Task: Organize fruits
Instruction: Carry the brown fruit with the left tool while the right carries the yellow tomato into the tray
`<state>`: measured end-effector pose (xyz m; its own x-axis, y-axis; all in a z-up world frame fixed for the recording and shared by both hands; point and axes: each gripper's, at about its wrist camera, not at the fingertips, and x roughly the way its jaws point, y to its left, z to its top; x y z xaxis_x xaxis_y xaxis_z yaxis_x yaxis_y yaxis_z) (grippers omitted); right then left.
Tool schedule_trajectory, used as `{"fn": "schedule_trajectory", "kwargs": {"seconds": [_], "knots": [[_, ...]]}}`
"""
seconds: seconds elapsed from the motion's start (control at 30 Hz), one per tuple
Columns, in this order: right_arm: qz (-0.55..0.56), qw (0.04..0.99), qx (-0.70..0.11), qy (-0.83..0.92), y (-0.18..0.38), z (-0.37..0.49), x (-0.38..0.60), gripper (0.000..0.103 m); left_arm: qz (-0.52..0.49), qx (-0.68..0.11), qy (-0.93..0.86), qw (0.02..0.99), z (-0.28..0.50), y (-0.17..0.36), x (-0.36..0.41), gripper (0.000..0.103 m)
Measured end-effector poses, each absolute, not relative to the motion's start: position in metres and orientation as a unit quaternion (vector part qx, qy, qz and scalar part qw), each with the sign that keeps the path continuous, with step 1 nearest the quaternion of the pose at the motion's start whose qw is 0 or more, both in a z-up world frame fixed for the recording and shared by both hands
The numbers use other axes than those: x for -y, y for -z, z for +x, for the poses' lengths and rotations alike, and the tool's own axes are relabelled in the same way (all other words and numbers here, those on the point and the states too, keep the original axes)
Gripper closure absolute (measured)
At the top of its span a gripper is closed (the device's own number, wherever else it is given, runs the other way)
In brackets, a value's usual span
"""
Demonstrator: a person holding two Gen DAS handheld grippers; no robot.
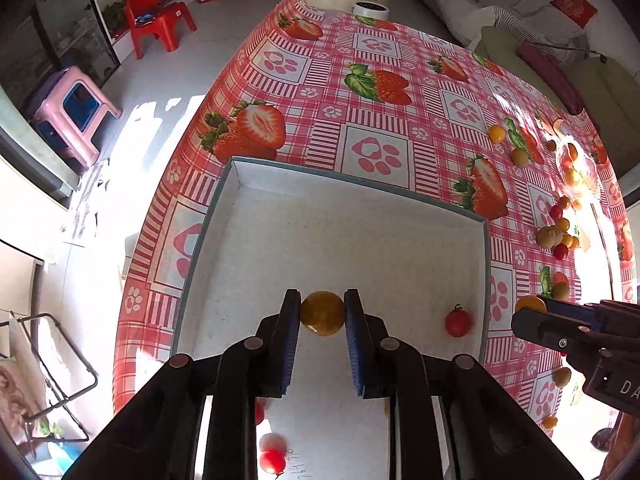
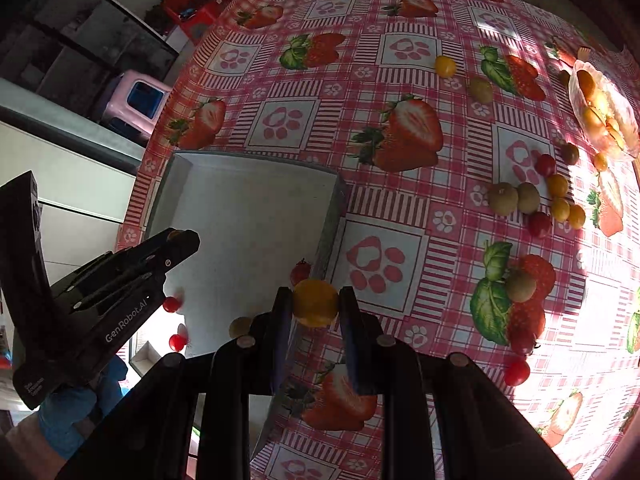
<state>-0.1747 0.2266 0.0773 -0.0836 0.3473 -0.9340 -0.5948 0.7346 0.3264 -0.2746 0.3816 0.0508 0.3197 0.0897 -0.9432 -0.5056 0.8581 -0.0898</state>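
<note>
From the left wrist, the left claw (image 1: 322, 312) pinches a yellow tomato (image 1: 322, 313) over the white tray (image 1: 400, 196), where a red tomato (image 1: 458, 321) already lies; releasing it looks next. From the right wrist, the right claw (image 2: 315, 304) grips an orange tomato (image 2: 315, 308) above the tray's right edge, needing a shift inward over the tray; more fruit dots the worktop (image 2: 400, 220).

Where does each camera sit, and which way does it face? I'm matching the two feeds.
Left wrist: on the left claw, looking forward over the white tray; its fingers pinch a yellow tomato, and the right claw enters at right.
Right wrist: on the right claw, above the tray's right wall and the tablecloth; it grips another yellow tomato, with the left claw at left.
Shared: tray, both claws, red tomato.
</note>
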Motion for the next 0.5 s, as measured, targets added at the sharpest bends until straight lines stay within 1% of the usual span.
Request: {"fn": "schedule_trajectory", "kwargs": {"seconds": [0.23, 0.5], "knots": [[-0.105, 0.654, -0.662, -0.350, -0.054, -0.167, -0.267, 0.077, -0.181, -0.572, -0.199, 0.775, -0.274, -0.027, -0.401, 0.079], [-0.124, 0.648, -0.674, -0.333, -0.031, -0.157, -0.288, 0.077, -0.172, -0.585, -0.192, 0.769, -0.270, -0.015, -0.397, 0.079]]}}
